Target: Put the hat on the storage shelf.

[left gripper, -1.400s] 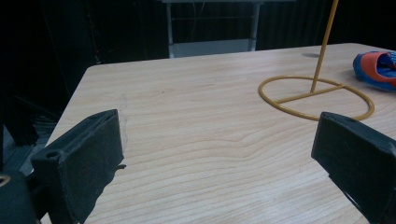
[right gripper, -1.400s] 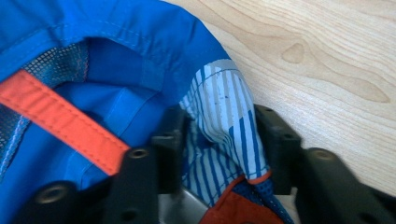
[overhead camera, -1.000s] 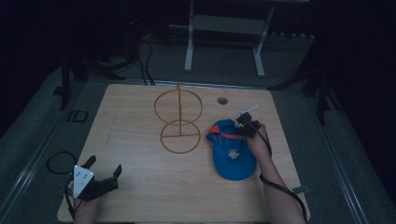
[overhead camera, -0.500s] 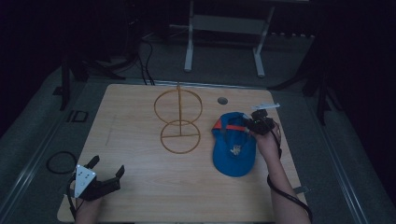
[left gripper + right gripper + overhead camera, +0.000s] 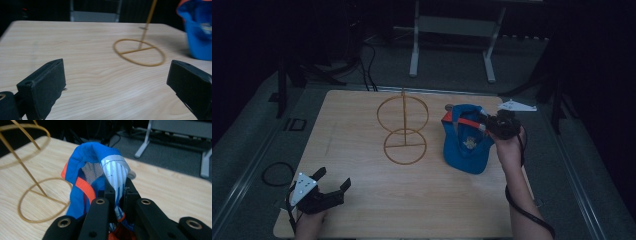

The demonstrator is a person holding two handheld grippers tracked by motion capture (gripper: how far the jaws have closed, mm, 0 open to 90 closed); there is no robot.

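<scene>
Your right tongs (image 5: 486, 125) are clamped on the edge of the blue cap (image 5: 464, 147), pinching its striped fabric between both jaws and holding that edge raised while the rest of the cap rests on the tabletop (image 5: 362, 200). The cap lies just beside the yellow wire stand (image 5: 403, 131), at the tabletop's right side. Your left tongs (image 5: 332, 180) sit at the near left corner, jaws wide apart, gripping nothing.

On the table (image 5: 362, 200), a wire stand (image 5: 404, 128) sits left of the cap (image 5: 464, 145).
</scene>
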